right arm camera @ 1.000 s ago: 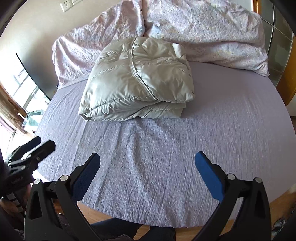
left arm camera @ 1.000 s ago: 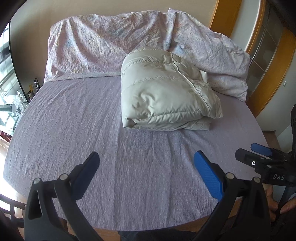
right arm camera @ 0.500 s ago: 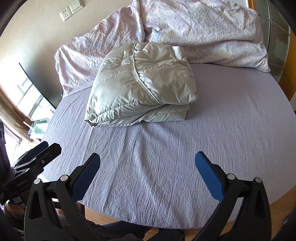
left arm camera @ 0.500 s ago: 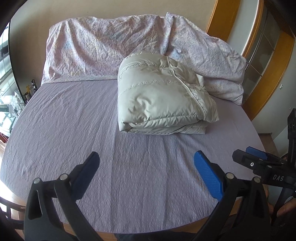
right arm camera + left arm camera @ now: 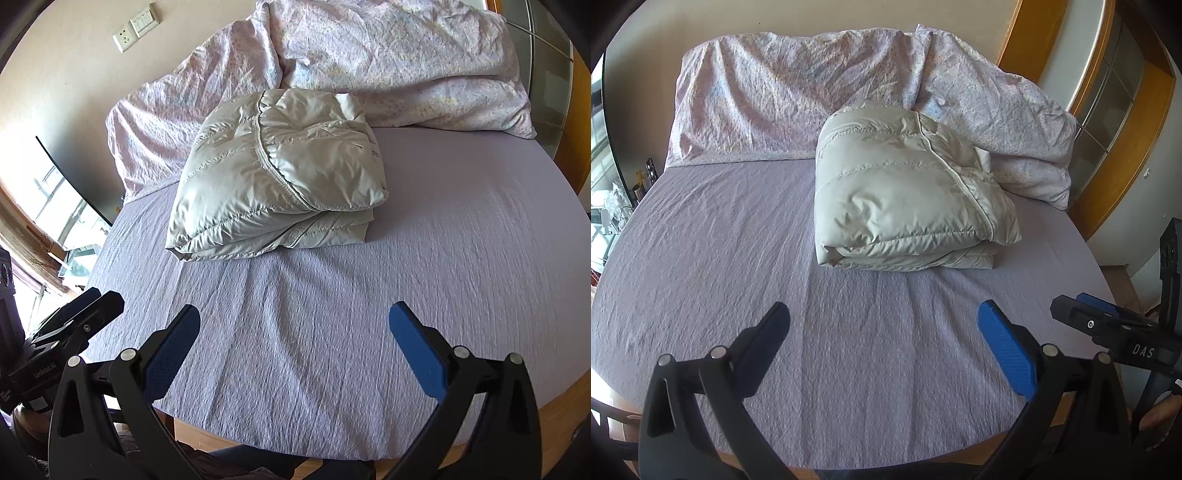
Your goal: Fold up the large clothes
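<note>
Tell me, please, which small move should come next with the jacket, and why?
Probably none on the jacket: it lies folded in a compact bundle on the bed. Both the left gripper and the right gripper are open, empty and clear of it, so drawing them away seems enough.

The folded jacket (image 5: 905,192) is pale silvery grey with quilted stitching. The bed sheet (image 5: 720,240) is lilac; the pillows (image 5: 783,96) are pink-speckled. Gripper pads (image 5: 1006,350) are blue.

Bed (image 5: 713,258): lilac crinkled sheet. On it lay a folded pale grey padded jacket (image 5: 905,199) and, beyond, a rumpled floral quilt (image 5: 790,99).
</note>
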`<action>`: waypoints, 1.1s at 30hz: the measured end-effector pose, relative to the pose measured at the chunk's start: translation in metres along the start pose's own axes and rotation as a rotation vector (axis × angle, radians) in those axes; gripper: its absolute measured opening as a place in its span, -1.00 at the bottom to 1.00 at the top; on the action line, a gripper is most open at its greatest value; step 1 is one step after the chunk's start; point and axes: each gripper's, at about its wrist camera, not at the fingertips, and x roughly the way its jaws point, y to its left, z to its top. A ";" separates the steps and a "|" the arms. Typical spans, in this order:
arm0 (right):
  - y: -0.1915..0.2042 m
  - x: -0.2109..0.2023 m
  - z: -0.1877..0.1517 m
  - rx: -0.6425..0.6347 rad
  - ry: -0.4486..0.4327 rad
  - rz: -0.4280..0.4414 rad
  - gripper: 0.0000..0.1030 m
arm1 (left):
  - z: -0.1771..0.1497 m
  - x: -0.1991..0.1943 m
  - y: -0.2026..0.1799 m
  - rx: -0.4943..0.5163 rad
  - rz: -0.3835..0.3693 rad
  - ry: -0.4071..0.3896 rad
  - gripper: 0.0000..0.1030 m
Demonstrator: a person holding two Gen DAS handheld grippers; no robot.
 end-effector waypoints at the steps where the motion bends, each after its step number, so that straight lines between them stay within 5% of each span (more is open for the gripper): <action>1: 0.000 0.000 0.000 -0.001 0.000 0.001 0.97 | 0.000 0.001 0.000 -0.002 0.001 0.002 0.96; 33: 0.001 0.007 0.002 -0.005 0.010 0.011 0.97 | 0.001 0.006 0.008 -0.014 0.009 0.018 0.96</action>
